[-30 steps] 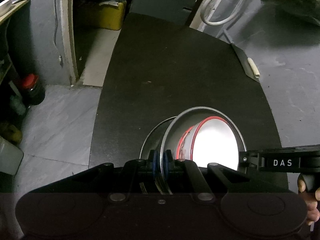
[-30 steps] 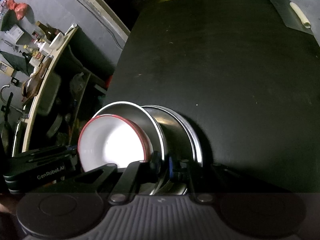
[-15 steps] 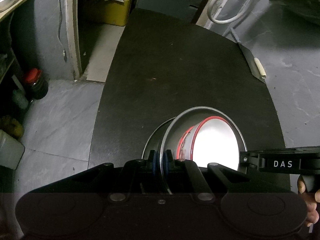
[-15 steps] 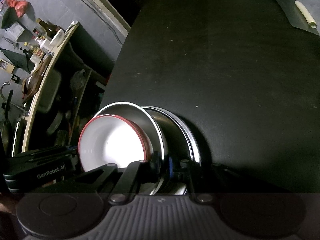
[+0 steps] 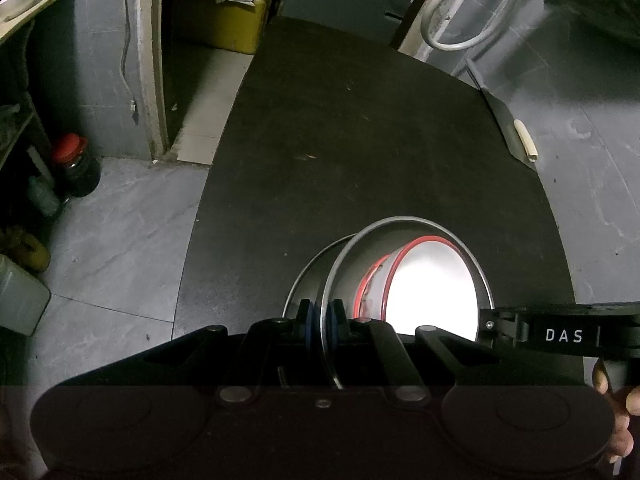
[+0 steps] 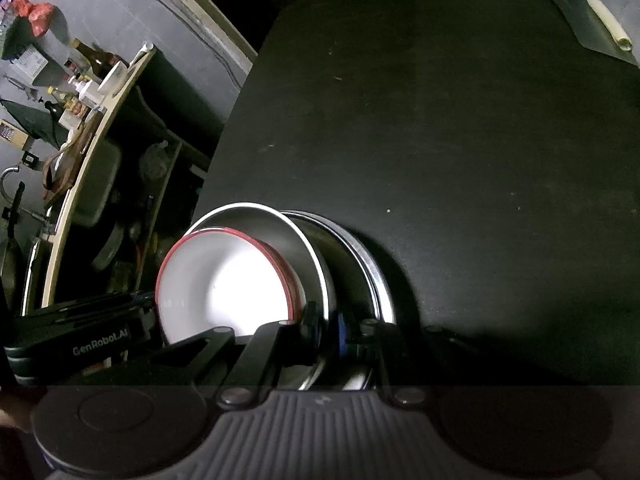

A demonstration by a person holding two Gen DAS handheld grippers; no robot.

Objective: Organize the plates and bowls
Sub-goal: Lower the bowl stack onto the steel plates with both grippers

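Nothing is seen to have shifted since the earlier frames. Matte black table (image 5: pixel 360 128) is set on a grey tiled floor (image 5: pixel 120 240). Steel plate (image 5: pixel 400 232), holding a red-rimmed white bowl (image 5: pixel 432 288), is clamped by left gripper (image 5: pixel 322 320) and right gripper (image 6: pixel 329 326) above the near table edge.

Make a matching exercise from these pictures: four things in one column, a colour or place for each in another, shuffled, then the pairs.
Things:
1. bowl
2. steel plate
3. crate
4. jar

Descriptions:
A. yellow, in the doorway
B. white with a red rim
C. red lid, on the floor
D. rim pinched by the left tool and the right tool

Pairs: 1-B, 2-D, 3-A, 4-C
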